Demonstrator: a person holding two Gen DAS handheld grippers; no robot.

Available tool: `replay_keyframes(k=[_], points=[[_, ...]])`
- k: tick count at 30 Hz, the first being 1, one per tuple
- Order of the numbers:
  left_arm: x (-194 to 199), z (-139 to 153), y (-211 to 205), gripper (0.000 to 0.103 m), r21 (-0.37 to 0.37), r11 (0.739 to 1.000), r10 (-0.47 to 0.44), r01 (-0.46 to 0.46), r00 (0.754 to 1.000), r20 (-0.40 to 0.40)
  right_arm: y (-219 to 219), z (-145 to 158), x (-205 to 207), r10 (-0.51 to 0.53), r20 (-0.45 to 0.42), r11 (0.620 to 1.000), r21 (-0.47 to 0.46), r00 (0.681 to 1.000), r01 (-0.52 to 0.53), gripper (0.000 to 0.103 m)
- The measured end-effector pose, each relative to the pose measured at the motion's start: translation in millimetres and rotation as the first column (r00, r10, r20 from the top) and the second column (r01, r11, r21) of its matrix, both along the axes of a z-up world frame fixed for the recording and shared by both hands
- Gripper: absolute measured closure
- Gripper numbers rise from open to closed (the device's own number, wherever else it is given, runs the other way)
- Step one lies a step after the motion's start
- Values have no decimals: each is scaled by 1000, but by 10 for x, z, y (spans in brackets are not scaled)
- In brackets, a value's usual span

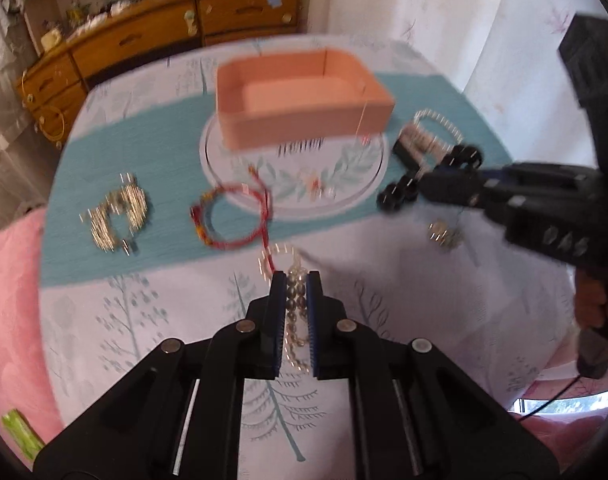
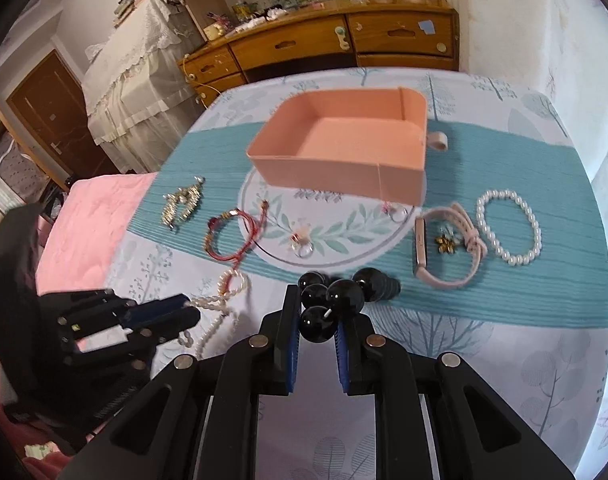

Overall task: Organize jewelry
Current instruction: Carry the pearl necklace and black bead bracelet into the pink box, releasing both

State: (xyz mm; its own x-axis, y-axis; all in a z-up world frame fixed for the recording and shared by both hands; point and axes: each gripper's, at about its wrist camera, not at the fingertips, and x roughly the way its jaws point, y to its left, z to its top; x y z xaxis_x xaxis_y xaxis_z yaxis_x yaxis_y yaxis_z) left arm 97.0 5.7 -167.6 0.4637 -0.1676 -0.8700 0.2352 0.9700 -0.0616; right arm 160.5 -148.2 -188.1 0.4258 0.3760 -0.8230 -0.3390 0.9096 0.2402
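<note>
An open pink box stands at the table's middle back; it also shows in the left wrist view. My left gripper is shut on a small-pearl necklace, which trails on the cloth in the right wrist view. My right gripper is shut on a black bead bracelet, held just above the table in front of the box. The right gripper also shows in the left wrist view.
On the cloth lie a gold earring cluster, a red cord bracelet, two rings, a pink watch, a gold flower brooch and a white pearl bracelet. A pink bed is left.
</note>
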Motion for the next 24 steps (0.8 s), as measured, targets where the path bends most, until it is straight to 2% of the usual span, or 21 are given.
replay_keyframes(k=[4, 9, 12, 16, 24], points=[[100, 333, 4, 96, -5, 999, -39, 39, 999, 24, 51, 193, 11, 36, 47, 999, 1, 998, -36, 89], [267, 843, 13, 96, 12, 997, -83, 82, 992, 95, 117, 522, 68, 80, 120, 997, 7, 990, -81, 88], [409, 1161, 52, 96, 16, 996, -84, 83, 986, 143, 175, 774, 115, 114, 179, 993, -10, 977, -114, 88], [613, 1593, 112, 96, -22, 997, -73, 78, 977, 201, 259, 1111, 175, 145, 264, 989, -24, 954, -143, 88], [921, 2275, 90, 96, -8, 995, -90, 99, 928, 361, 419, 1835, 262, 175, 406, 984, -35, 897, -176, 88]])
